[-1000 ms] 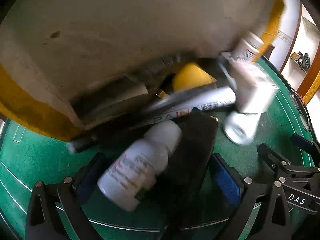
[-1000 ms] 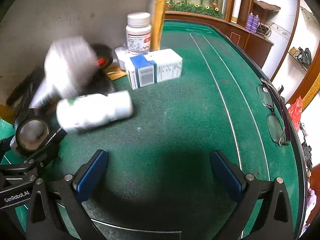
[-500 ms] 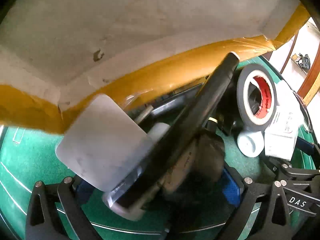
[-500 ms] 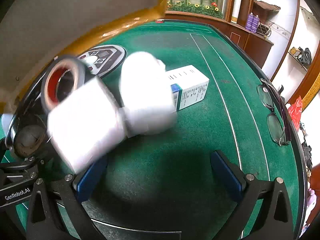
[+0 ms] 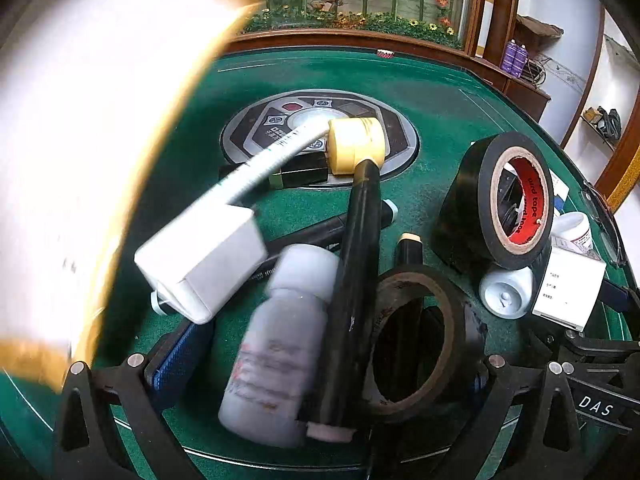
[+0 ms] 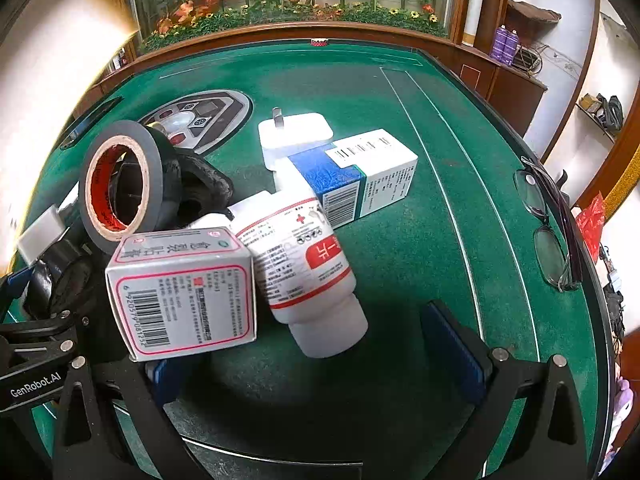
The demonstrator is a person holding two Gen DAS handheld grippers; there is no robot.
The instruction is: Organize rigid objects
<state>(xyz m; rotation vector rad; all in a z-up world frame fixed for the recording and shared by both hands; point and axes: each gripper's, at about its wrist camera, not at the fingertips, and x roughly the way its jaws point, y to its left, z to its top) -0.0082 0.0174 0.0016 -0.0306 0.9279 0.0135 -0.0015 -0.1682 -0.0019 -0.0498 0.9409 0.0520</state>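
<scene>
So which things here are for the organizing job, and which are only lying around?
For the job:
- tape roll
- white bottle
- pink-edged box
- blue box
- charger
- mallet
- second bottle
- flat tape roll

Lying about:
- glasses
- table control panel
- purple bottles

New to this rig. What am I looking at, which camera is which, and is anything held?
No robot arm: a person holds two handheld grippers, each with a fisheye camera looking along its fingers.

The left view shows the left gripper over a heap on the green table: a mallet, a blurred bottle, tape rolls.

The right view shows the right gripper near a white bottle, a pink-edged box, a blue box and glasses.

Both are open, holding nothing.
</scene>
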